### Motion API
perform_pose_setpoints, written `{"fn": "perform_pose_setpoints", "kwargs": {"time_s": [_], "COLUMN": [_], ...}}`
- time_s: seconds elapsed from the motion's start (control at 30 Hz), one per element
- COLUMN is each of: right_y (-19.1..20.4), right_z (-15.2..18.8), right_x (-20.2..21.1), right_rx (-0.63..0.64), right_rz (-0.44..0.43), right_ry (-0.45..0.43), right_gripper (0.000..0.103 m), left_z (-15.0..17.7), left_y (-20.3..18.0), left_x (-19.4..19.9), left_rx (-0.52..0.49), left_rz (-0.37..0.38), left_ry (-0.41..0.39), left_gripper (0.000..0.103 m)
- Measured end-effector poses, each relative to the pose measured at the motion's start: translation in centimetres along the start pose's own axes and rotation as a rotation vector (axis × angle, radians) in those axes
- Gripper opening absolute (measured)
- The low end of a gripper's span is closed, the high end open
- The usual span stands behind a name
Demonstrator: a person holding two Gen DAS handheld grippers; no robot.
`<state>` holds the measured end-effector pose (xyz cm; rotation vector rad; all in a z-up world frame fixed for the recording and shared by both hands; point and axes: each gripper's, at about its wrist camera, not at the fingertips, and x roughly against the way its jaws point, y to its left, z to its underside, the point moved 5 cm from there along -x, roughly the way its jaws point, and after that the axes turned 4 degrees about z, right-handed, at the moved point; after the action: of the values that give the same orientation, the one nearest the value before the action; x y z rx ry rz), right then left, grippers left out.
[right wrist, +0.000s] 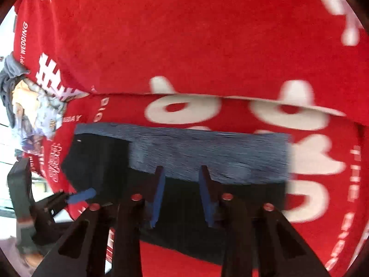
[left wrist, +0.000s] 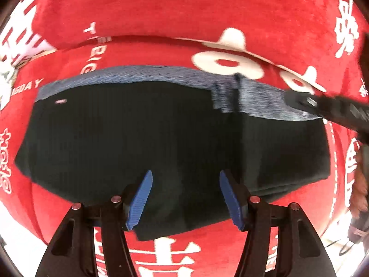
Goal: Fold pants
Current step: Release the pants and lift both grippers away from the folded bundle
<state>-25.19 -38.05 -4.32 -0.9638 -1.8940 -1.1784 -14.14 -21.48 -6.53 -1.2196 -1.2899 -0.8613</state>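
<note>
**Now the pants lie folded on the red cloth**

Up close, the left gripper (left wrist: 185, 198) is spread wide and holds nothing. It hangs over the near edge of the black pants (left wrist: 143, 143). The right gripper (right wrist: 182, 196) is released too, with its blue pads apart, above the gray waistband (right wrist: 207, 154). The pants look folded small, so both hands may have let go to leave them flat.

The left view shows the whole dark bundle in the middle of the red cloth (left wrist: 184, 11). Only the right view shows a pale printed cloth (right wrist: 34, 113) at the red cloth's left edge.
</note>
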Motion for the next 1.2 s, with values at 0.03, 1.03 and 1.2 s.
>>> {"fn": "perform_pose_setpoints", "kwargs": {"time_s": [0.03, 1.03, 1.2], "right_y": [0.4, 4.7, 3.4], "right_z": [-0.4, 6.5, 8.1], "right_x": [-1.0, -1.9, 0.8], "right_rx": [-0.02, -0.104, -0.108], "right_rz": [-0.026, -0.102, -0.063], "right_ry": [0.007, 0.114, 0.128], "right_gripper": [0.033, 0.036, 0.05], "left_z": [0.2, 2.6, 2.4], "left_y": [0.7, 4.5, 4.2], "left_x": [0.1, 0.4, 1.2], "left_rx": [0.008, 0.065, 0.071], "left_rz": [-0.009, -0.098, -0.091], "left_ry": [-0.001, 0.039, 0.017], "left_gripper": [0.062, 0.063, 0.095]}}
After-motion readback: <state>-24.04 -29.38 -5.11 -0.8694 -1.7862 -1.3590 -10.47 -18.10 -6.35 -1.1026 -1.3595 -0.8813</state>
